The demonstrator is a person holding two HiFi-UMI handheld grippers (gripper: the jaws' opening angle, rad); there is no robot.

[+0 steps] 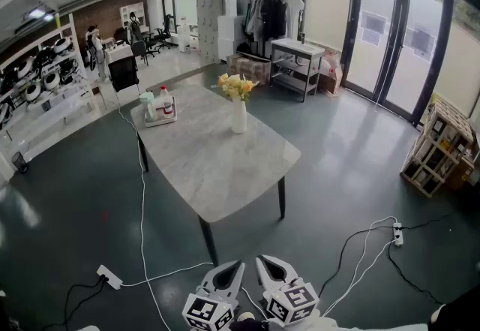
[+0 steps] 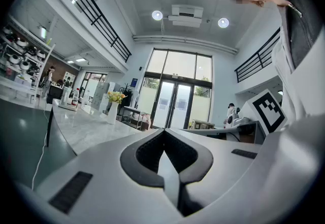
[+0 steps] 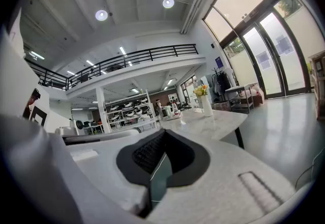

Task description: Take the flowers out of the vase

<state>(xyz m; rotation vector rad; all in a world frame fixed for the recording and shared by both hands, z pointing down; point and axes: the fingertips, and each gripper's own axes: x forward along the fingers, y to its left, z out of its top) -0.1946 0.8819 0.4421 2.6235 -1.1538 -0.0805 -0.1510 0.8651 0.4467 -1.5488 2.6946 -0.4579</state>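
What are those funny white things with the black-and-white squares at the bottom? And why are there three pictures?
Those are two claws that a person holds, one in each hand: the left claw and the right claw. The cubes with the squares are part of them. The big room picture comes from a camera on the person's head, looking down. The other two come from small cameras that ride on each claw and look along its two jaws. Both claws are pinched shut and hold nothing. On the grey table stands a white vase with yellow flowers in it. At the table's far corner sits a tray with bottles. The claws have not reached the table yet.
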